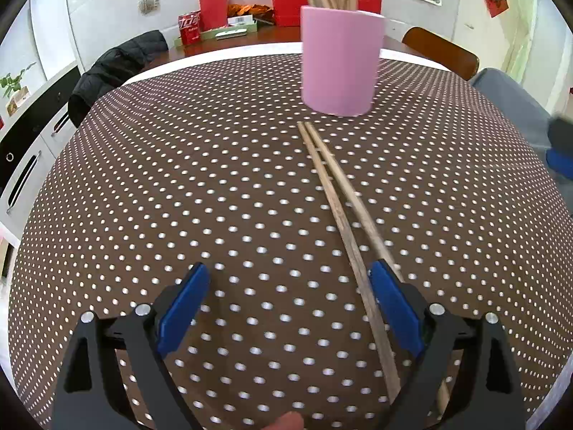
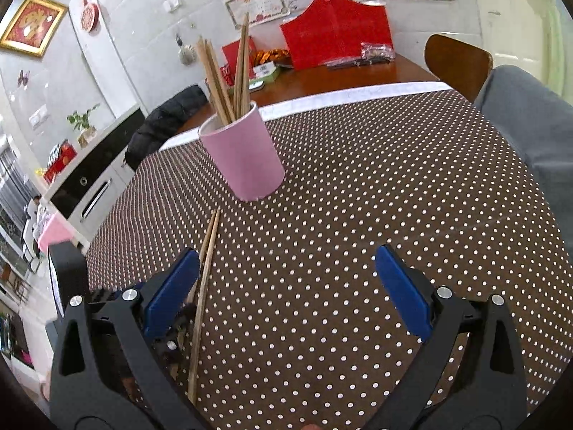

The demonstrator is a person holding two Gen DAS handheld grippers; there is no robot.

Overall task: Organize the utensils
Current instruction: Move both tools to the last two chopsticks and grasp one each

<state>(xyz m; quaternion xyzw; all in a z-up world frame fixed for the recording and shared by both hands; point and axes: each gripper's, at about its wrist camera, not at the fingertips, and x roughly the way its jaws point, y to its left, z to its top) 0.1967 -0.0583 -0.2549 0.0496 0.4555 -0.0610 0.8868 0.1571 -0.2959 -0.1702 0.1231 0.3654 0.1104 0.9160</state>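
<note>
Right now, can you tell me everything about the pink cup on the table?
The pink cup is a plain, smooth, straight-sided cylinder with an open top and no handle; what it is made of is unclear. It stands upright on the brown polka-dot tablecloth. Several long wooden chopsticks stick up out of it, leaning against the rim and fanning outward. Two more chopsticks lie flat on the cloth with their tips pointing at its base, just short of touching. No hand-held gripper touches the cup.
</note>
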